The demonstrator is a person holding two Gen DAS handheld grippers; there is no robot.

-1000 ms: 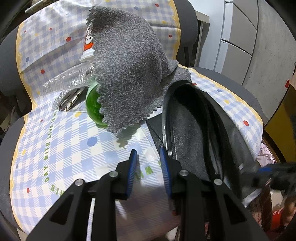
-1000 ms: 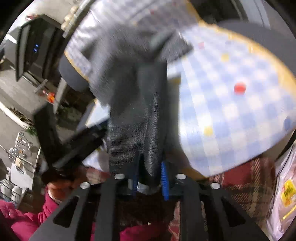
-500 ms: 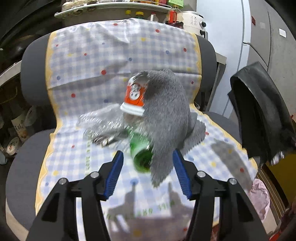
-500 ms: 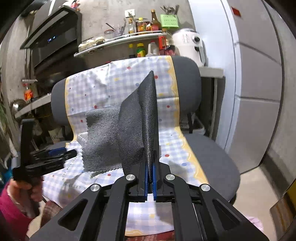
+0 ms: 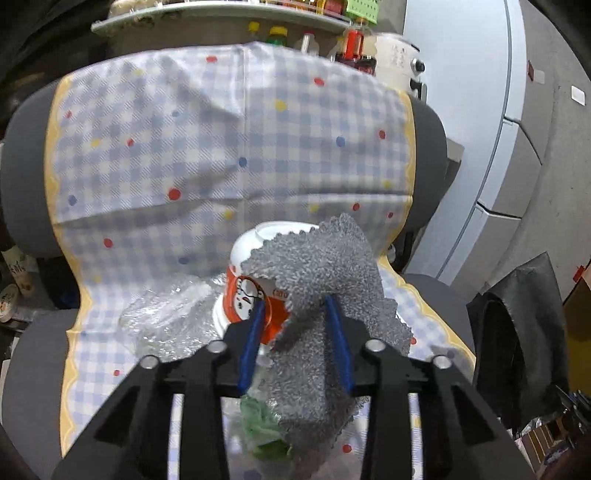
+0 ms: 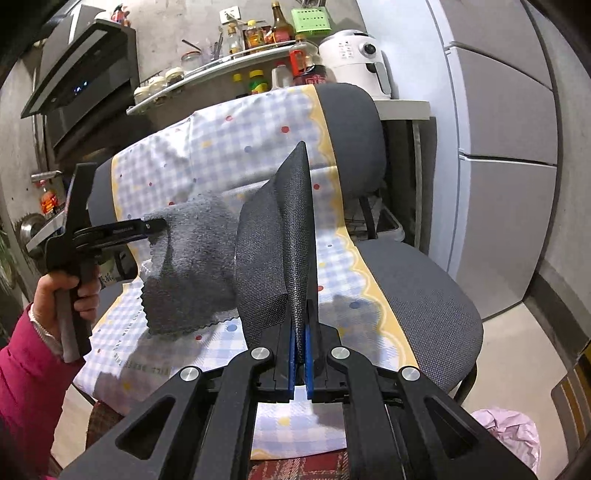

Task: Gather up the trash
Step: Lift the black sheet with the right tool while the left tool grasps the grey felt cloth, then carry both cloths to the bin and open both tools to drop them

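Over chair (image 6: 424, 295), gray cloth (image 5: 325, 295) sits between left jaws.

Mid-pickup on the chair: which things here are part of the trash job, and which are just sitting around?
Job: black trash bag, grey cloth, instant-noodle cup, crumpled clear plastic, green bottle.
Lying about: shelf bottles, white cooker, checkered chair cover.

A: Setting? Grey office chair (image 6: 417, 295), checked cloth (image 6: 236, 147) with coloured dots draped over back and seat.

B: Behind it?

A: Shelf (image 6: 221, 70) of bottles and jars on a bare concrete wall (image 6: 166, 22). White air fryer (image 6: 354, 55) at its right end. Black range hood (image 6: 85, 66) far left.

B: Right side?

A: Grey fridge (image 6: 498, 147), pale floor (image 6: 517, 350) below. Pink bag (image 6: 509, 432) near right.
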